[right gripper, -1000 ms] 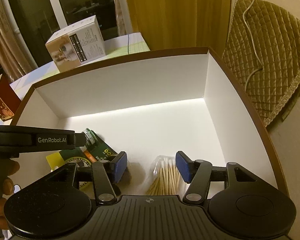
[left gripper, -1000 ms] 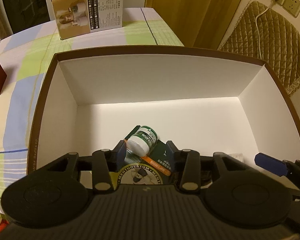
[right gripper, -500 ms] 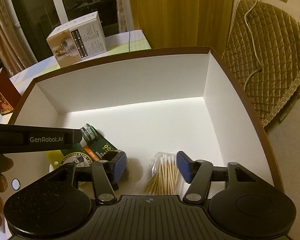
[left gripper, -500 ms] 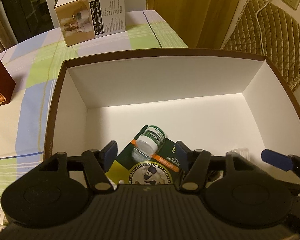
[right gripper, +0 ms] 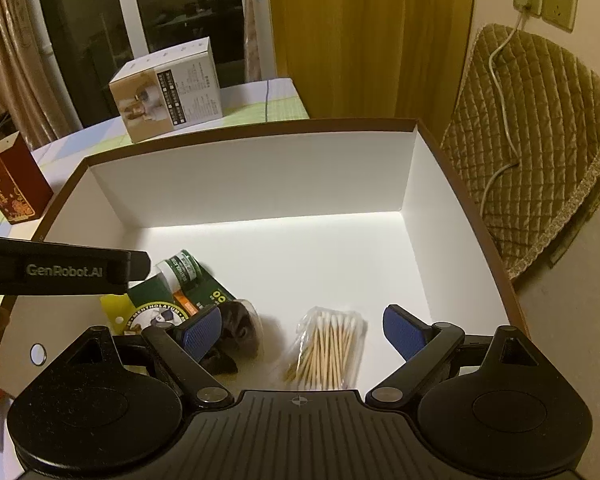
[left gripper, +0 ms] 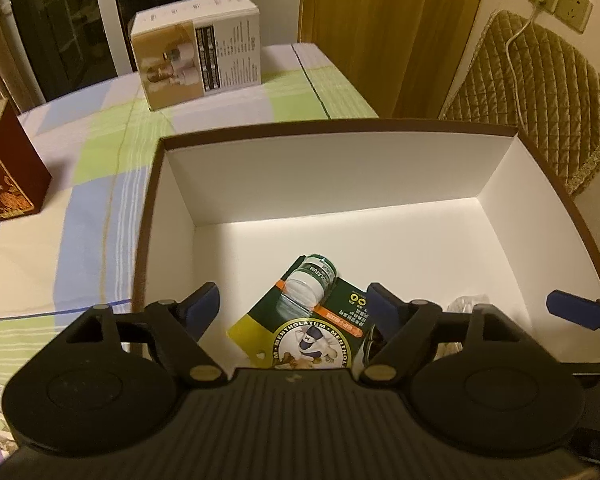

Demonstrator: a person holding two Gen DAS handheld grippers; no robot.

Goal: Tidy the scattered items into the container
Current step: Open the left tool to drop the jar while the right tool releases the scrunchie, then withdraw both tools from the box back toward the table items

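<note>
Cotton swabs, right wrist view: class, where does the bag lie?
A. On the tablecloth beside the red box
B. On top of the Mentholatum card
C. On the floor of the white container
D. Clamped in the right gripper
C: the bag of cotton swabs lies on the white container floor, beneath the open right gripper.

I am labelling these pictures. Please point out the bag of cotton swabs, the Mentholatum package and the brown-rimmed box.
bag of cotton swabs [right gripper: 328, 348]: right wrist view, on the wooden sticks.
Mentholatum package [left gripper: 312, 340]: left wrist view, on its round logo.
brown-rimmed box [right gripper: 260, 172]: right wrist view, on the white far wall.
</note>
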